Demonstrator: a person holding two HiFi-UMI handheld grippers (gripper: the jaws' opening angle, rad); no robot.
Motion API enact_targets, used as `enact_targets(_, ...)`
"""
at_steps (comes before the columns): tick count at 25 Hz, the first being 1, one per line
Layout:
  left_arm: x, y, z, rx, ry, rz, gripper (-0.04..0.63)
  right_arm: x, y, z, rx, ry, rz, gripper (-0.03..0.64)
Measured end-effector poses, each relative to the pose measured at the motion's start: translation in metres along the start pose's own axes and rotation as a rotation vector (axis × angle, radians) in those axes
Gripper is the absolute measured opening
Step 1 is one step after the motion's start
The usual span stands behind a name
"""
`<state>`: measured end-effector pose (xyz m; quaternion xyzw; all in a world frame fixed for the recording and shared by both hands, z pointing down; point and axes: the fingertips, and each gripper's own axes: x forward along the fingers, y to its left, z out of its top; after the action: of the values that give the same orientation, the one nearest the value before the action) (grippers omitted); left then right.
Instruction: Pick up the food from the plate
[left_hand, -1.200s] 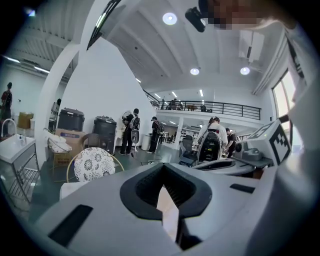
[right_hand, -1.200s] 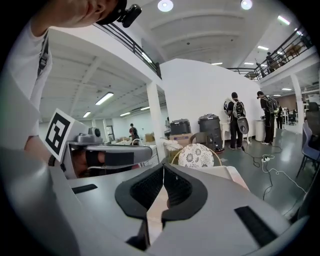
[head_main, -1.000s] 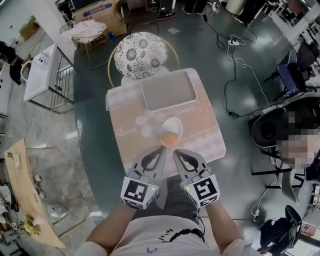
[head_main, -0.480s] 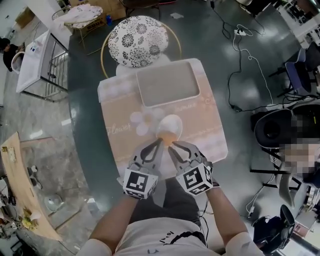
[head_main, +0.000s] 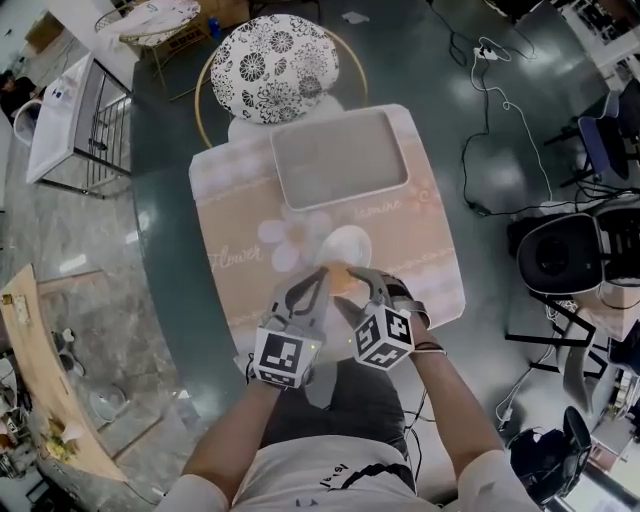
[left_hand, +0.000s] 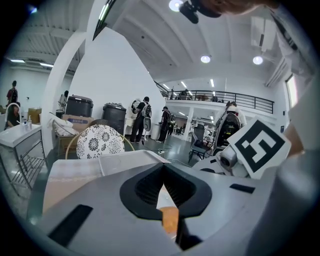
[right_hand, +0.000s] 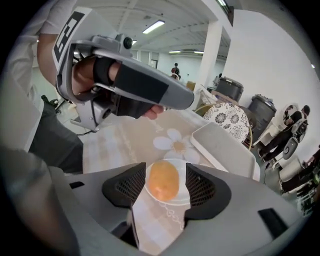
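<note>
An oval orange piece of food (right_hand: 163, 181) lies on a small white plate (right_hand: 183, 201) on the flower-printed tablecloth (head_main: 240, 230). My right gripper (right_hand: 166, 174) points steeply down over it. Its jaws have just been opening and now stand open on either side of the food, pads not touching it. In the head view the food (head_main: 337, 271) peeks out between both grippers at the near rim of the plate (head_main: 350, 242). My left gripper (left_hand: 162, 168) is shut with nothing in it, just left of the right gripper (head_main: 362, 285), its tips (head_main: 322, 272) by the plate.
A shallow grey tray (head_main: 338, 160) sits at the table's far side. Beyond it stands a floral-patterned round chair (head_main: 272, 68). Cables (head_main: 500, 90) run over the dark floor, and a black office chair (head_main: 555, 255) is to the right. The table's near edge is under my hands.
Both grippers have come forward and down from the table's near edge to the plate. The right gripper has rolled, tipped downward and opened its jaws about the food.
</note>
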<state>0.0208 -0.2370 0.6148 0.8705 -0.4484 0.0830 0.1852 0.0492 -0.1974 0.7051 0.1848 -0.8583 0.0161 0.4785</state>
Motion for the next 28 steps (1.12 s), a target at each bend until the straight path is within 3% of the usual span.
enact_targets(10, 0.010, 0.012, -0.022, 0.000, 0.031, 0.020, 0.006, 0.042, 0.001, -0.027, -0.032, 0.112, 0.105, 0.290)
enact_targets(28, 0.016, 0.022, -0.038, 0.001, 0.057, 0.042, 0.006, 0.079, 0.006, -0.040, -0.009, 0.188, 0.218, 0.298)
